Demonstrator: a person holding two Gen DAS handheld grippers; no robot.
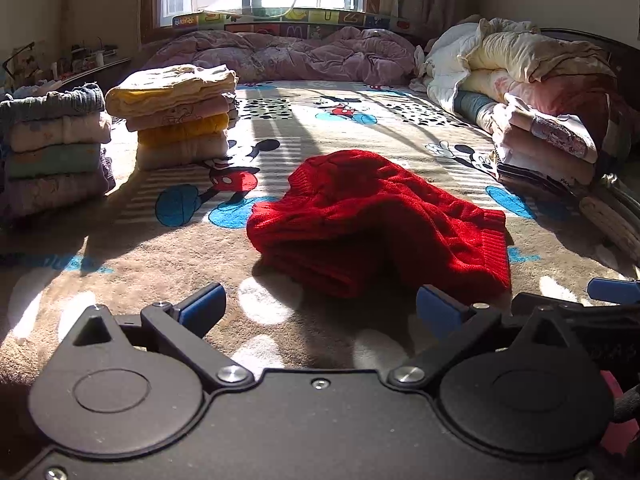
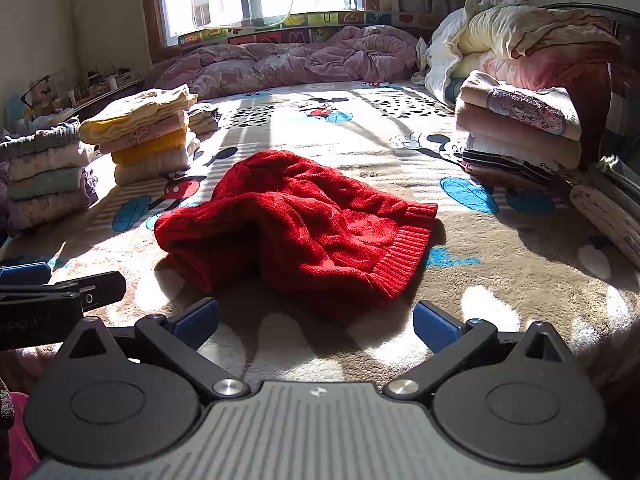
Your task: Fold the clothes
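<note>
while both of my tools are hanging spread wide with nothing between their pads, the red knit sweater [image 1: 380, 220] is lying crumpled on the cartoon-print blanket [image 1: 360, 120], filling the middle of both frames. my left gripper [image 1: 320, 306] is sitting at the bottom centre of its view, and my right gripper [image 2: 316, 320] is doing the same in its own, each just short of the near edge of the knit.

i am judging the sweater to be soft, thick and floppy, fairly light, with a chunky cable texture that should be gripping the pads well rather than slipping. it is looking bunched and doubled over, so a pinch in the middle would likely be catching several layers. the ribbed hem [image 2: 404, 256] at the lower right of the heap is looking like the firmest, clearest edge to be taking. folded stacks [image 1: 176, 116] are standing at the left and a second stack [image 2: 520, 140] at the right, well apart from the sweater.
</note>
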